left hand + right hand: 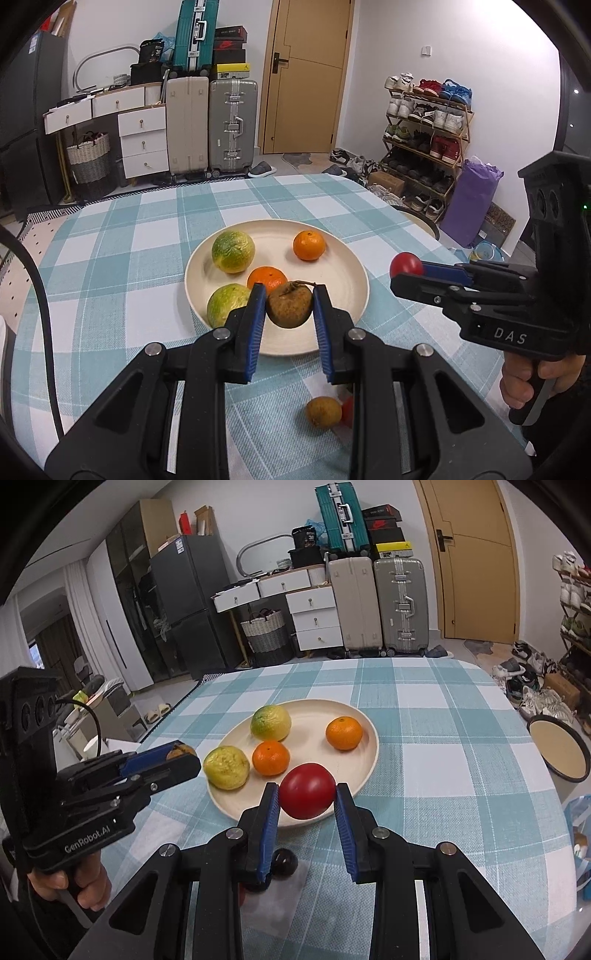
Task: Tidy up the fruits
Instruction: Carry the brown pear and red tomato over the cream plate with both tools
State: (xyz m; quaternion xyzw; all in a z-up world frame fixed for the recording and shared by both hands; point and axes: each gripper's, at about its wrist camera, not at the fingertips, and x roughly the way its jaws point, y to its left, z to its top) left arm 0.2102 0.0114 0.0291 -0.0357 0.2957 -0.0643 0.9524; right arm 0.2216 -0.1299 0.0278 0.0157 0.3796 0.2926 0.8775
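Observation:
A cream plate [332,280] [364,760] on the checked tablecloth holds two green-yellow citrus fruits [232,251] [270,722] and two oranges [309,245] [344,733]. My left gripper [289,306] is shut on a brown, stemmed fruit [289,304], held above the plate's near edge. The same left gripper [181,755] shows at the left of the right wrist view. My right gripper [306,792] is shut on a red tomato [307,791] over the plate's near rim. Seen from the left wrist, this right gripper [406,267] carries the tomato [405,264] right of the plate.
On the cloth near me lie a brown fruit [323,411], a red fruit [347,411] and a dark round fruit [284,862]. A round stool [557,747] stands off the table's right edge. Suitcases, drawers and a shoe rack line the far wall.

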